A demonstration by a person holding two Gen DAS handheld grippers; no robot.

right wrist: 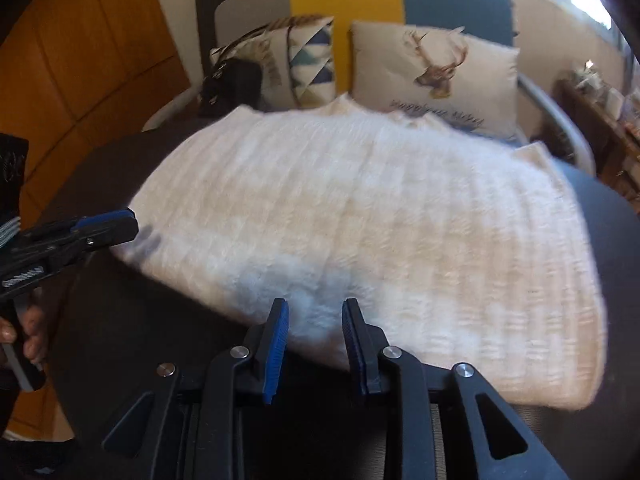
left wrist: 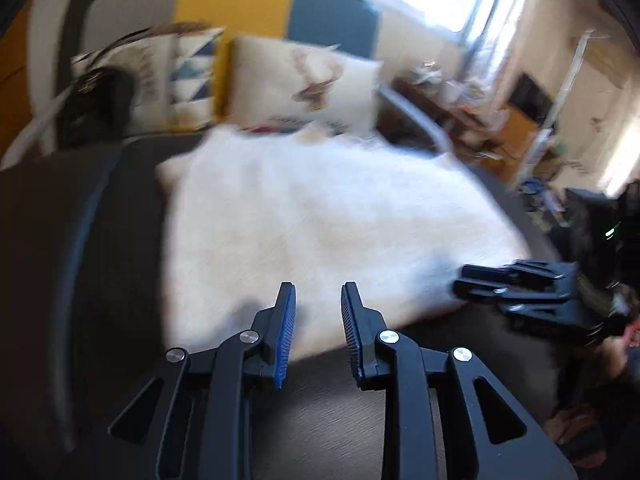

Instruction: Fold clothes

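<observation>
White sweater (right wrist: 360,216) lies ahead of both hand-held grippers.

White ribbed garment (right wrist: 360,216); dark table (right wrist: 132,344); deer-print cream cushion (right wrist: 436,76); blue-padded black tongs (right wrist: 316,304).

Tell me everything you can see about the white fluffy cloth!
The cloth is white and fuzzy, with faint ribbed stripes like a knit. It lies spread out, folded flat, on a dark round table, its far edge toward the sofa cushions. Both grippers are open at its near edge, the left gripper and the right gripper; neither pinches it.
</observation>
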